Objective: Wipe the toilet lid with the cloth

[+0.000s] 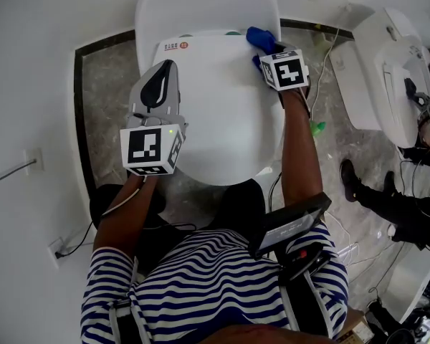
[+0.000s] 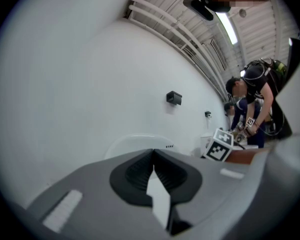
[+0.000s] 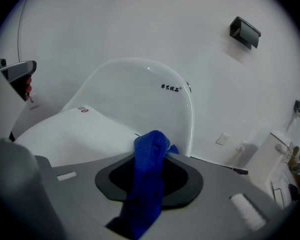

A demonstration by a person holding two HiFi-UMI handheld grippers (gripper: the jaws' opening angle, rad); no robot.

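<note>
The white toilet lid (image 1: 215,113) lies closed in front of the tank (image 1: 201,6). My right gripper (image 1: 264,47) is over the lid's far right corner, shut on a blue cloth (image 1: 259,36) that bunches out past the jaw tips. The right gripper view shows the cloth (image 3: 149,184) pinched between the jaws, with the lid (image 3: 75,134) and tank (image 3: 135,94) beyond. My left gripper (image 1: 165,68) hovers at the lid's left edge, shut and holding nothing. In the left gripper view its jaws (image 2: 153,152) meet at the tip.
A second white toilet (image 1: 387,70) stands at the right, with another person's shoe (image 1: 350,176) and legs beside it. Cables and a green object (image 1: 317,128) lie on the marble floor right of my toilet. A wall socket (image 1: 34,160) sits at the left.
</note>
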